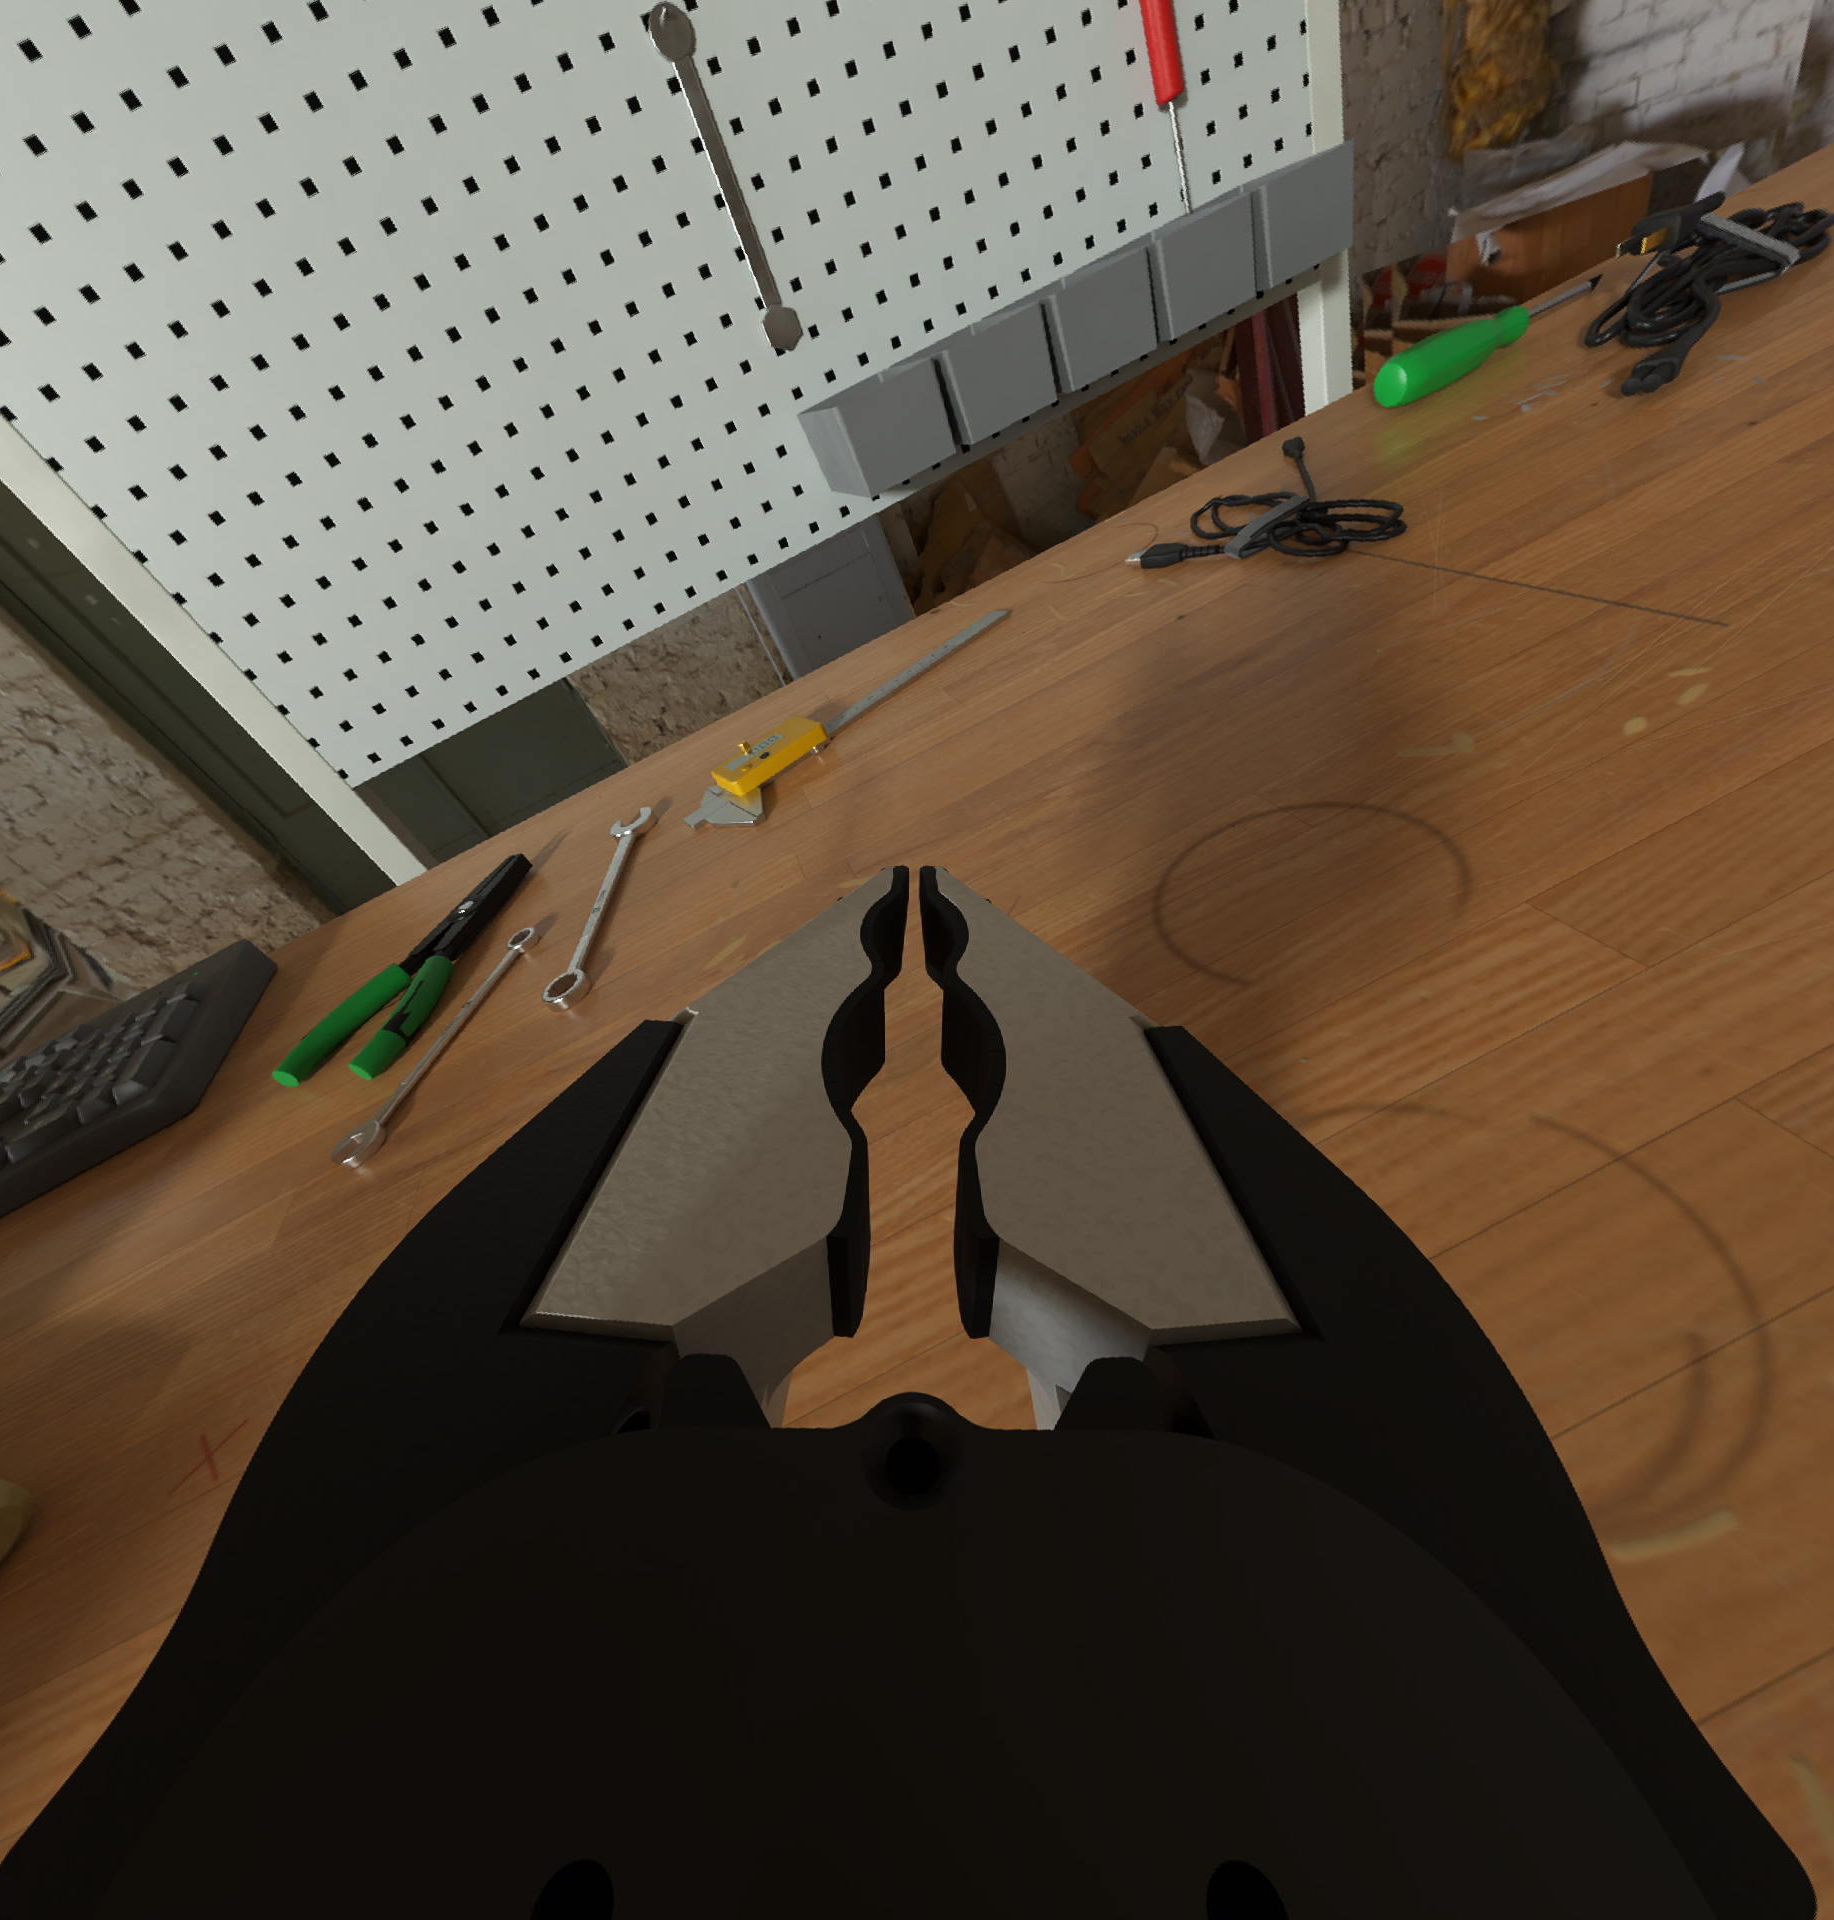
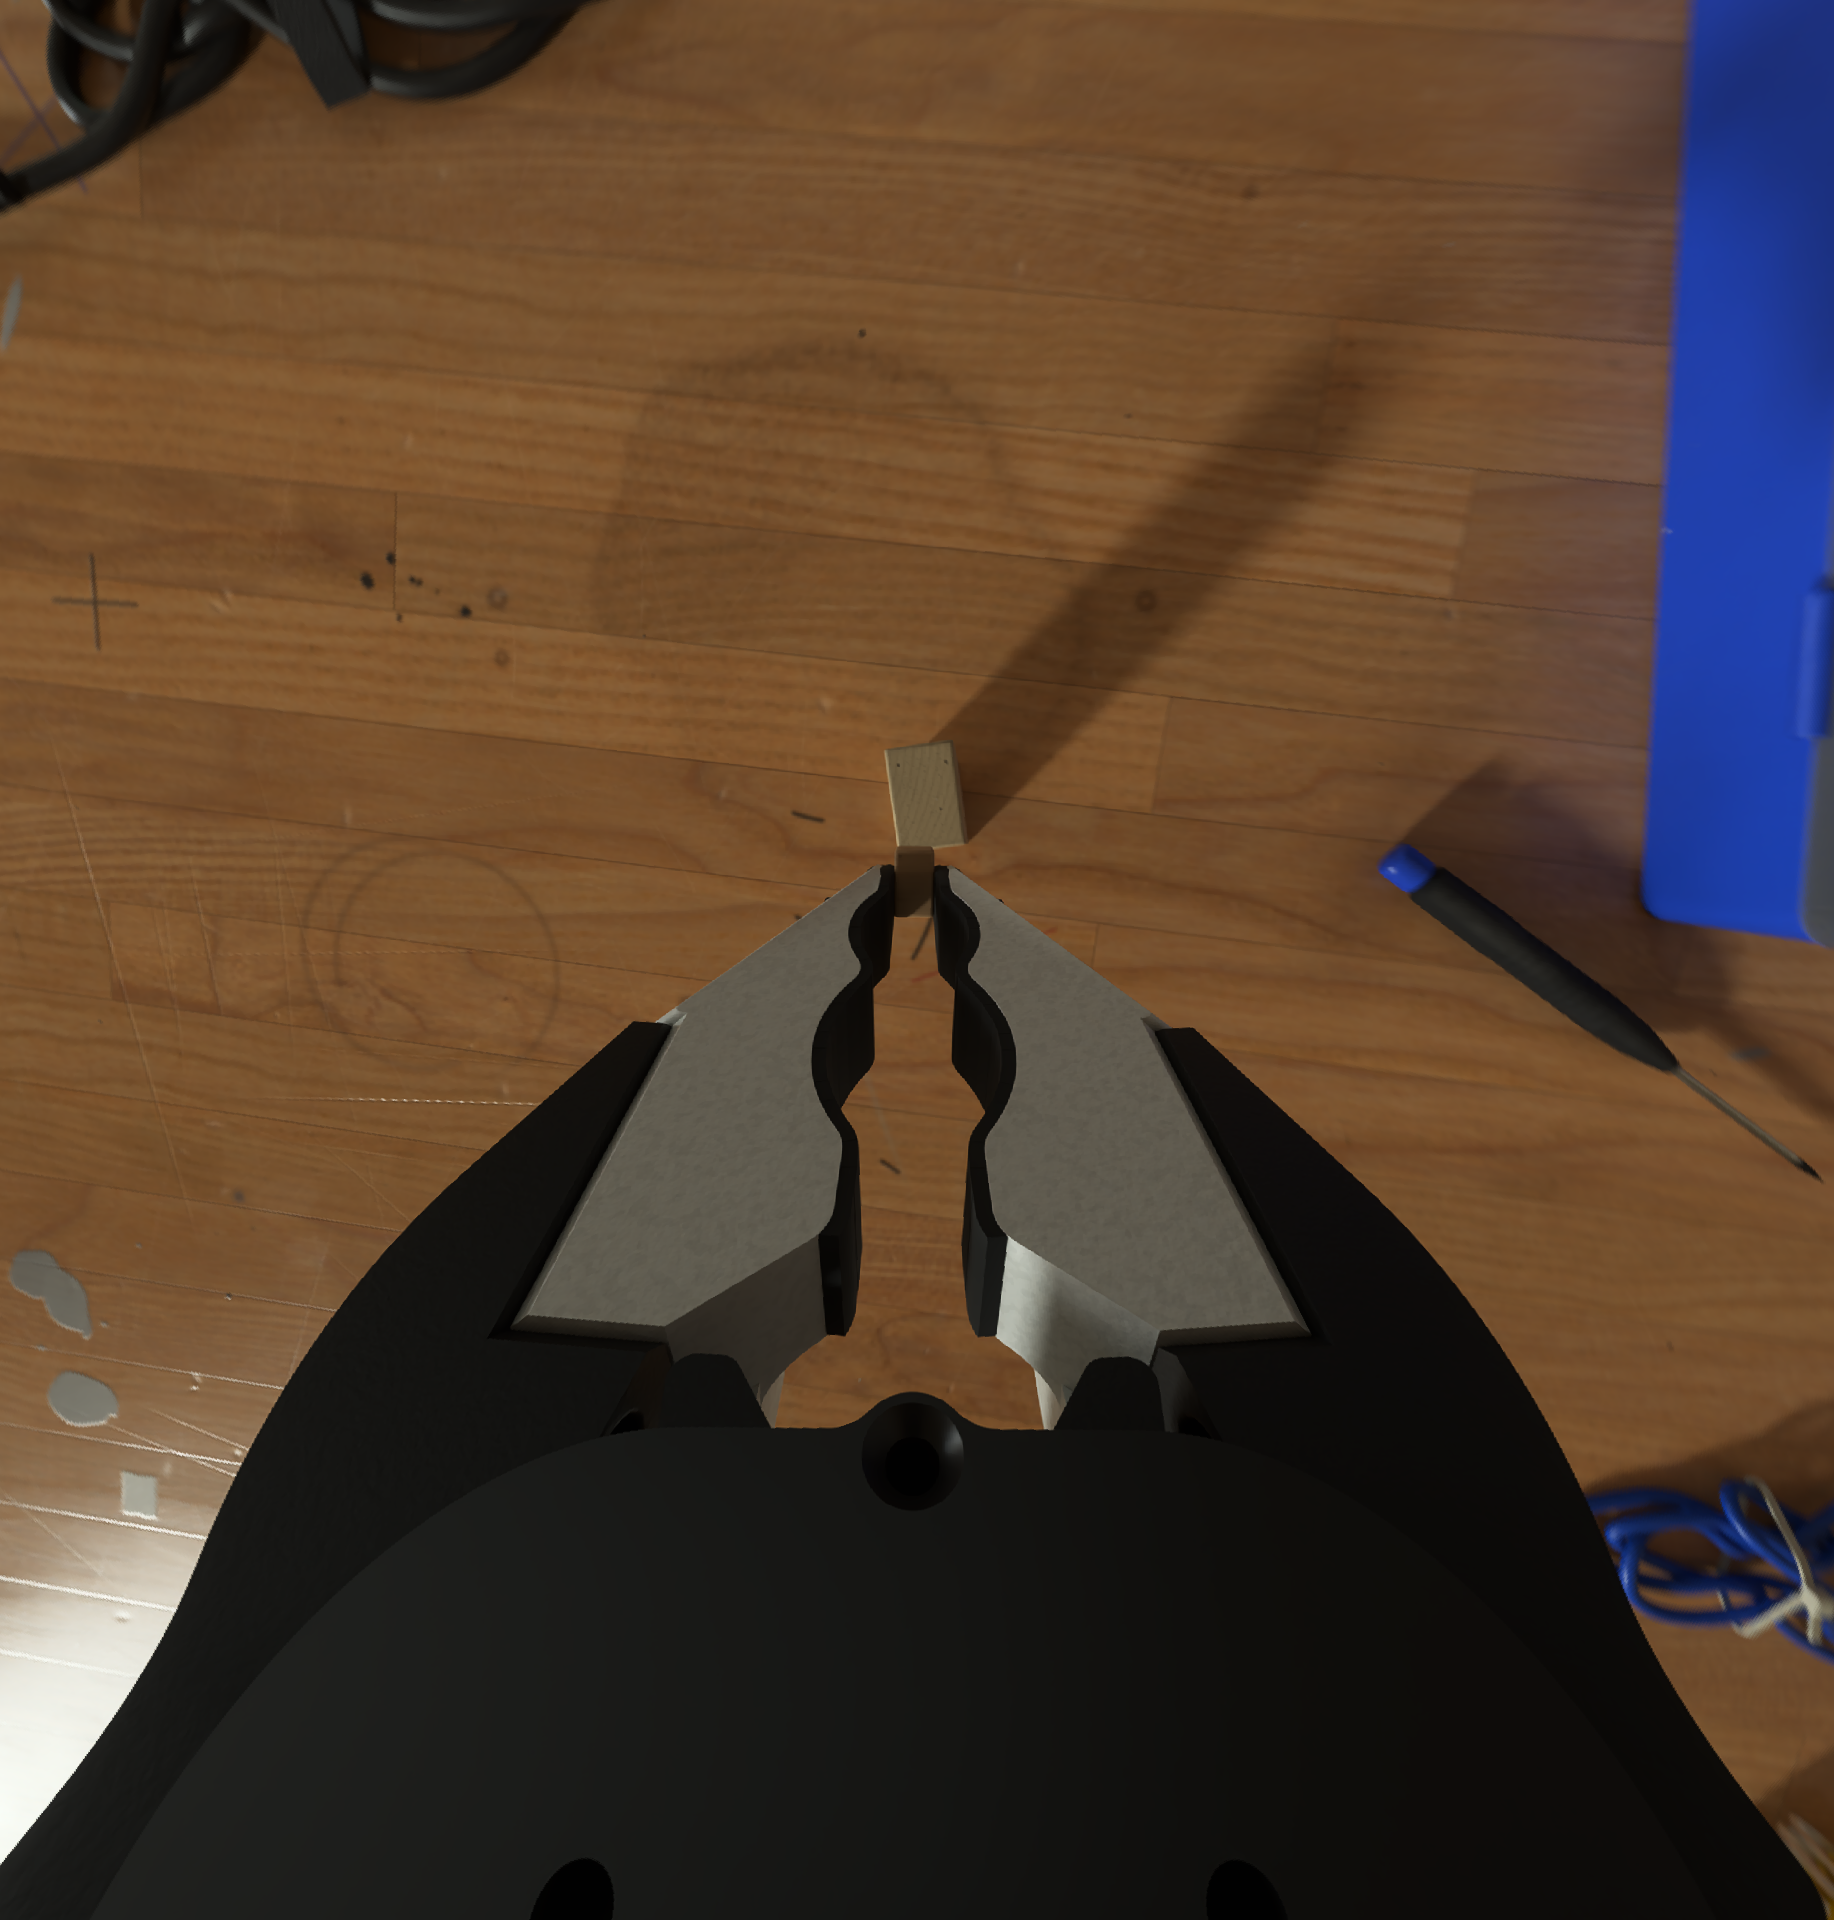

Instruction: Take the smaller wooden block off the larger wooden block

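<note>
Right hand-held gripper (image 2: 913, 883) clenched on the smaller wooden block (image 2: 913, 881) at the very fingertips, above the wooden worktop (image 2: 684, 416). Larger wooden block (image 2: 925, 794) just beyond the tips, touching or nearly touching the smaller one; which, unclear. Blue-capped precision screwdriver (image 2: 1578, 997) off to the right, blue case (image 2: 1754, 468) at the right edge. Left hand-held gripper (image 1: 913, 883) nearly closed on nothing, over bare worktop (image 1: 1412, 1039). Beyond it, two wrenches (image 1: 596, 909), green-handled pliers (image 1: 404, 977), yellow caliper (image 1: 767, 764), pegboard (image 1: 425, 364) behind.
</note>
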Robot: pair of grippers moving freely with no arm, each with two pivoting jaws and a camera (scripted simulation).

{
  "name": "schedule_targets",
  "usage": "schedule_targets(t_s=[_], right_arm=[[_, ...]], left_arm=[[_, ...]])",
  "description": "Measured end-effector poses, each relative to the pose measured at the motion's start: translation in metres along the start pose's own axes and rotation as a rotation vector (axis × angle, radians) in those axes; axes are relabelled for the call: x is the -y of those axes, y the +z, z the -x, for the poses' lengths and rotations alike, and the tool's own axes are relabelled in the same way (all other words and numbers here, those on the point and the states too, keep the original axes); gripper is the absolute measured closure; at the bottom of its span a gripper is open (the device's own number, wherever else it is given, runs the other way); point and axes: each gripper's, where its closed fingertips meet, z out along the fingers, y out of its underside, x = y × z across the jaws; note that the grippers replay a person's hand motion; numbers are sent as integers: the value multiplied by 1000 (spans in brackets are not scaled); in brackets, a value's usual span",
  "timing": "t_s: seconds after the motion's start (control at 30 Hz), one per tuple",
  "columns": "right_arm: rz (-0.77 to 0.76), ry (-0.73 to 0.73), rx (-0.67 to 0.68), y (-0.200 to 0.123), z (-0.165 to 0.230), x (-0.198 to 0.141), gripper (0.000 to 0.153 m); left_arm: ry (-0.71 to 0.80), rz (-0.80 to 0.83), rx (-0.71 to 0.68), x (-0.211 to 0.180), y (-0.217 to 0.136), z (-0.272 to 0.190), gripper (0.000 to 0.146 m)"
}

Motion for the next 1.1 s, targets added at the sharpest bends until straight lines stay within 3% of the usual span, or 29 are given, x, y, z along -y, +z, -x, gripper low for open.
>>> schedule_targets(t_s=[0.13,0.3,0.53,0.67,0.83,0.97,1.1], right_arm=[[-36,35,-58,-26,-5,2,146],[-91,61,-1,-65,8,8,146],[-245,-102,17,-148,88,55,146],[-269,-213,94,-174,172,80,146],[-353,-441,227,-189,323,107,146],[-318,-611,352,-178,454,118,146],[-308,-766,368,-157,567,131,146]], left_arm=[[-11,0,0,-1,0,0,145],[-49,2,15,-2,1,4,145],[-124,-40,99,3,-5,22,146],[-117,-31,184,2,-10,37,146],[-59,-26,342,4,-32,72,146],[-142,-34,497,-4,-55,105,146],[-240,-115,642,-2,-82,131,146]])
